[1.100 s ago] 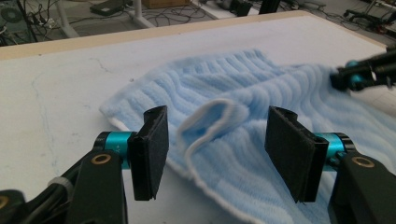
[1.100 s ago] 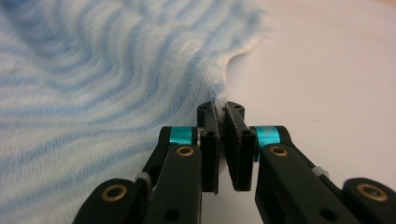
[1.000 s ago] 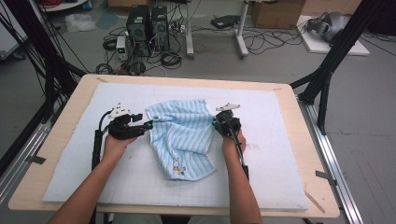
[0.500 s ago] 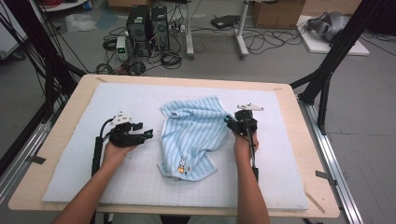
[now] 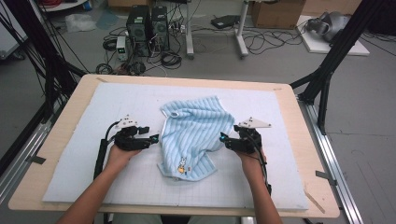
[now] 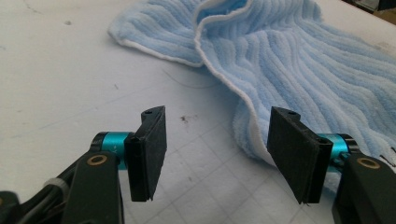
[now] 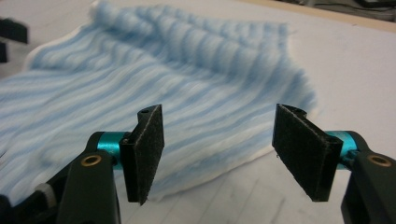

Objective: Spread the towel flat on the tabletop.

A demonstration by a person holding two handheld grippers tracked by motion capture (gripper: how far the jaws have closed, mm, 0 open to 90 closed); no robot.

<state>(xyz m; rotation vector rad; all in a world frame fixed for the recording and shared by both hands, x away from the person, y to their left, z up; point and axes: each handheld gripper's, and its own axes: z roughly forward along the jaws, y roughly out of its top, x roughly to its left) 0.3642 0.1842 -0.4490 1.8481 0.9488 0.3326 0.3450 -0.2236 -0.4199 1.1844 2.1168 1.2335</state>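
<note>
two grippers: both flank one towel, neither holding it
table [image 5: 60,154]: wood rim under a white gridded mat [image 5: 116,98], which bears everything
towel [image 5: 196,133]: light blue ribbed cloth, rumpled, lying mid-mat between the hands, rabbit patch near its front edge
left gripper [image 5: 152,138]: just beside the towel's left hem, fingers wide apart, nothing between them
right gripper [image 5: 225,140]: at the towel's right edge; its jaws have just been opening and stand wide, cloth beyond the pads, not pinched
step: judged a release between spreading pulls
next move: likely each gripper closing on a hem, then drawing outward to flatten the folds
</note>
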